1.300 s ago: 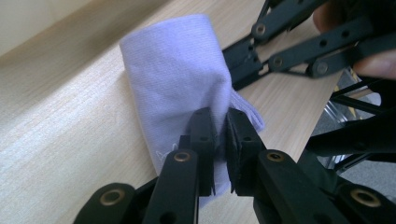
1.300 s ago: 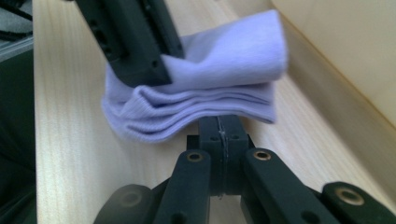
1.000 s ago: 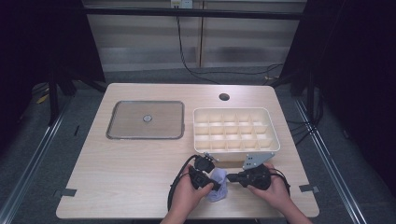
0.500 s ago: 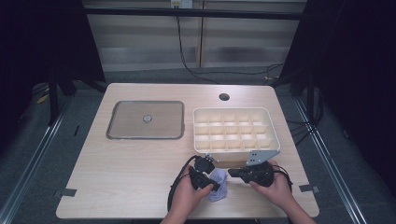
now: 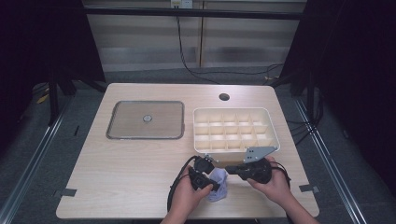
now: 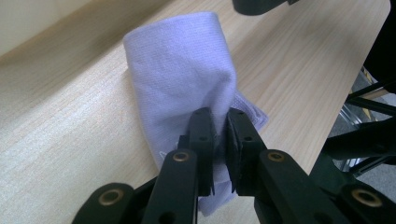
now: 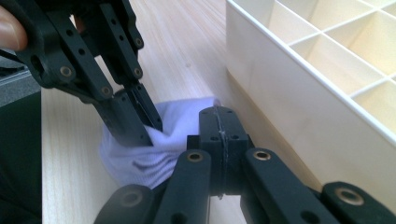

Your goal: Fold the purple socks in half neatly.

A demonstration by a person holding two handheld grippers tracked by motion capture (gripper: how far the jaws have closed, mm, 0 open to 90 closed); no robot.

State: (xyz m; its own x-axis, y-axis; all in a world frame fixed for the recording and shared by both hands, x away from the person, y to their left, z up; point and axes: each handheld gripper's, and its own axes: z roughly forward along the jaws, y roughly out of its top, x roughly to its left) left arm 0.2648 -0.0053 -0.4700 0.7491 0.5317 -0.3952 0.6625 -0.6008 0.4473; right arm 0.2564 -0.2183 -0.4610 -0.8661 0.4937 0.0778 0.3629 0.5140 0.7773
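- Left gripper (image 6: 218, 122): jaws pinched shut on a fold of the pale lavender cloth (image 6: 182, 79), which lies bunched near the table's front edge (image 5: 140, 215), its long axis running from that edge toward the tray.
- Right gripper (image 7: 219, 122): jaws pressed together, holding nothing, just beside the cloth.
- Cream divided tray (image 5: 266, 114): just beyond both grippers.
- Flat grey lid (image 5: 144, 120): farther left, with bare tabletop around it.

Left hand-held gripper (image 6: 218, 122) with jaws pinched nearly together, right hand-held gripper (image 7: 218, 122) with jaws fully closed, both hands low, close together
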